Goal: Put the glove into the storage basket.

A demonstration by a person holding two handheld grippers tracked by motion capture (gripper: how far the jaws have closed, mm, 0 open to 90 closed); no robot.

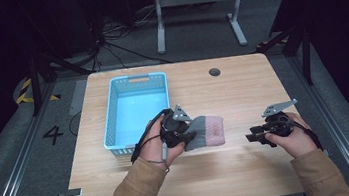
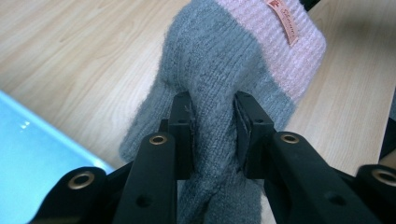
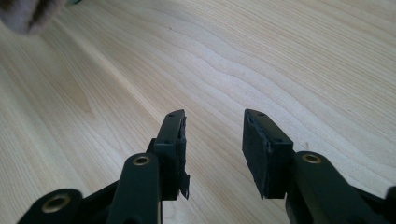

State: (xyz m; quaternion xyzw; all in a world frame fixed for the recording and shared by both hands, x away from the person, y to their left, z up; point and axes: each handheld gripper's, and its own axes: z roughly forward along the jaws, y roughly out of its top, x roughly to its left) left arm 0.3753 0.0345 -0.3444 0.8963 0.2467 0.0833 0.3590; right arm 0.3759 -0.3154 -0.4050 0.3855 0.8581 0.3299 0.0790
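A grey knitted sock with a pink cuff (image 1: 208, 130) hangs just above the wooden table (image 1: 241, 84), right of a light blue basket (image 1: 136, 110). My left gripper (image 1: 187, 137) is shut on the sock's grey part (image 2: 212, 93), and the two black pads press the knit from both sides. The pink cuff (image 2: 289, 42) carries a small orange label (image 2: 285, 21). My right gripper (image 1: 250, 136) is held at the right of the table, open, with bare wood between its jaws (image 3: 213, 140). A corner of the sock (image 3: 28, 14) shows at the top left of the right gripper view.
The blue basket (image 2: 32, 158) stands at the table's left, close to my left hand, and looks empty. A round dark grommet (image 1: 214, 72) sits near the far edge. A small flat object (image 1: 73, 193) lies at the near left corner.
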